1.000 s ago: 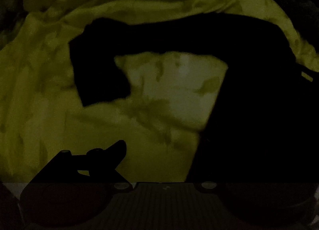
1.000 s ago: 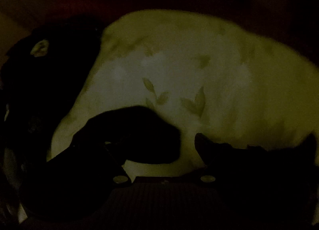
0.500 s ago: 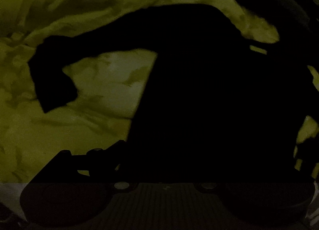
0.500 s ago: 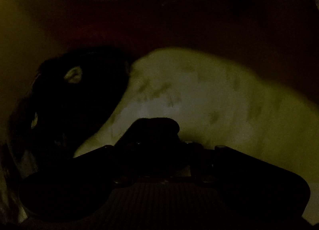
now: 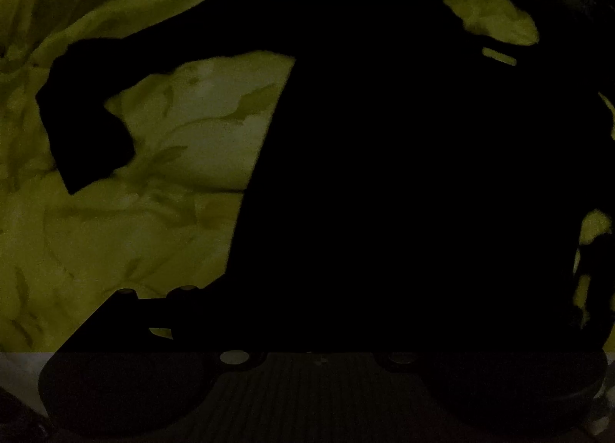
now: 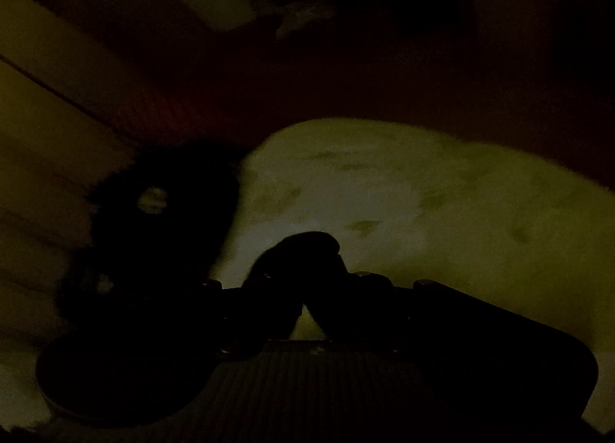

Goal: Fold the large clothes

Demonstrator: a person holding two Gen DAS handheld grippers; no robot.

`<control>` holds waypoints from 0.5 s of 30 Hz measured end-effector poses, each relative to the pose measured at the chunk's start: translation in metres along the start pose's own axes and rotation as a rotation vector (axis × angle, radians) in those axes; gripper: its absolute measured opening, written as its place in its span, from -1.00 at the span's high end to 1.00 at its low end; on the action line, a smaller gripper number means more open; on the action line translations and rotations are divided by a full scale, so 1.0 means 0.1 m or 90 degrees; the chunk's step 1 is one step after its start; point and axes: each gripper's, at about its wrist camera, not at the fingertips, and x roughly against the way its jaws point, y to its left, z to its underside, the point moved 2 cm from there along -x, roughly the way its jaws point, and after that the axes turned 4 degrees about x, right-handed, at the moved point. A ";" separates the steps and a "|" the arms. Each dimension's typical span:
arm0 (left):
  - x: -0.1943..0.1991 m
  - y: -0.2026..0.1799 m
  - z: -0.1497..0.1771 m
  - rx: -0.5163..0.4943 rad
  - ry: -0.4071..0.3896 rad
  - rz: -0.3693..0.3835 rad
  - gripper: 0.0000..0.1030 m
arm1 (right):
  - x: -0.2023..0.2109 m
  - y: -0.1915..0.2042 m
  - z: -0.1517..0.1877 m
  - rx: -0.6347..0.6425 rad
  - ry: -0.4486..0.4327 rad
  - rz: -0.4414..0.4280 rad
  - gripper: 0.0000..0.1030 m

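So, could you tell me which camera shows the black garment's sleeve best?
The left wrist view: the black garment spreads across the leaf-print sheet, its sleeve outlined clearly. The right wrist view shows only a dark bunched mass at left.

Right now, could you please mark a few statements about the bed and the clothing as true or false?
1. A black garment lies on a leaf-patterned sheet. True.
2. In the left wrist view, one sleeve reaches out to the left of the garment's body. True.
3. The sheet is plain red. False: it looks pale yellowish-green, with a leaf print.
4. The garment is already folded into a neat small square. False: it is spread out, with the sleeve extended.
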 end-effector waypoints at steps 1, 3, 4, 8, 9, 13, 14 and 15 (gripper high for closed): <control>-0.01 0.03 -0.02 0.009 0.000 0.003 -1.00 | 0.08 0.05 -0.04 -0.016 0.000 -0.035 0.68; -0.02 0.06 -0.04 0.024 -0.002 0.010 -1.00 | 0.20 0.15 -0.12 -0.030 0.007 -0.073 0.68; -0.03 0.07 -0.04 0.030 -0.002 0.014 -1.00 | 0.20 0.18 -0.15 -0.026 0.019 -0.063 0.68; -0.01 0.13 -0.05 0.042 0.004 0.028 -1.00 | 0.11 0.23 -0.18 -0.031 0.072 0.010 0.69; 0.00 0.15 -0.05 0.042 0.004 0.030 -1.00 | 0.05 0.26 -0.14 -0.045 0.100 0.001 0.69; 0.00 0.25 -0.08 0.054 0.010 0.026 -1.00 | -0.10 0.65 0.26 -0.042 0.231 -0.053 0.69; 0.01 0.29 -0.10 0.060 0.009 0.025 -1.00 | -0.14 0.78 0.40 -0.050 0.264 -0.078 0.69; 0.02 0.33 -0.12 0.068 0.006 0.025 -1.00 | -0.19 0.93 0.56 -0.054 0.301 -0.104 0.69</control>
